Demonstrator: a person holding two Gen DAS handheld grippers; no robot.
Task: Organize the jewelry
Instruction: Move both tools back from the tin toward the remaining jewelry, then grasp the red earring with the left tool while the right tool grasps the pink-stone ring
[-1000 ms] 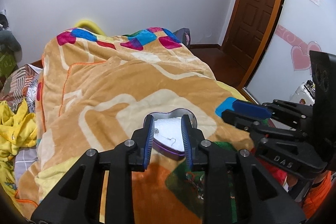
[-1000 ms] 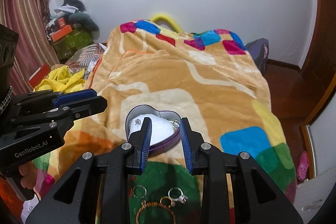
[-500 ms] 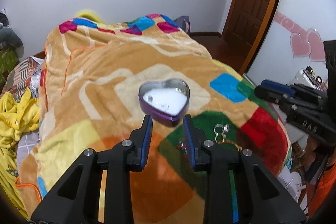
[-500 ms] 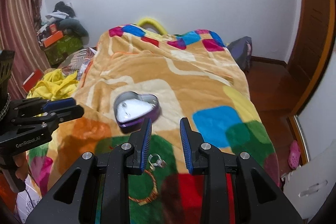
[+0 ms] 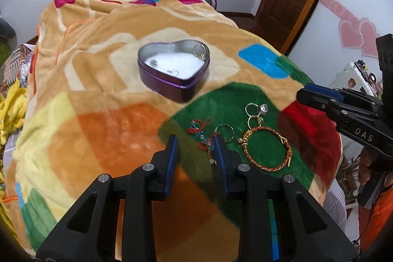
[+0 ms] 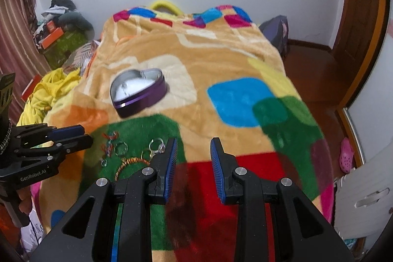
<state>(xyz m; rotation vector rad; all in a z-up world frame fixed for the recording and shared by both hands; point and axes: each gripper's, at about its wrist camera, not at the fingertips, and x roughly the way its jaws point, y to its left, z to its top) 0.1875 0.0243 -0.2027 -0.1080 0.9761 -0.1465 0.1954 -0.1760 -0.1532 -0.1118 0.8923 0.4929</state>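
Left wrist view looks down on a bed spread with a bright patchwork blanket (image 5: pixel 103 95). A purple heart-shaped tin (image 5: pixel 173 69), lidless and lined with white padding, sits on a cream patch; a ring (image 5: pixel 199 50) leans inside its far right lobe and small pieces lie on the padding, too small to name. Nearer the camera, on the green patch, loose jewelry lies apart from the tin: a twisted gold-and-red bracelet (image 5: pixel 267 147), a ring with a stone (image 5: pixel 256 109), a plain ring (image 5: pixel 224 130) and red earrings (image 5: pixel 199 129). The left gripper (image 5: pixel 195 143) hangs over the red earrings with its jaws narrowly parted and nothing between them. The right gripper (image 6: pixel 192 146) sits above the red patch, to the right of the jewelry, jaws likewise narrowly apart and empty. In the right wrist view the tin (image 6: pixel 138 91) lies beyond the jewelry, and part of the bracelet (image 6: pixel 130 162) is hidden by the left finger.
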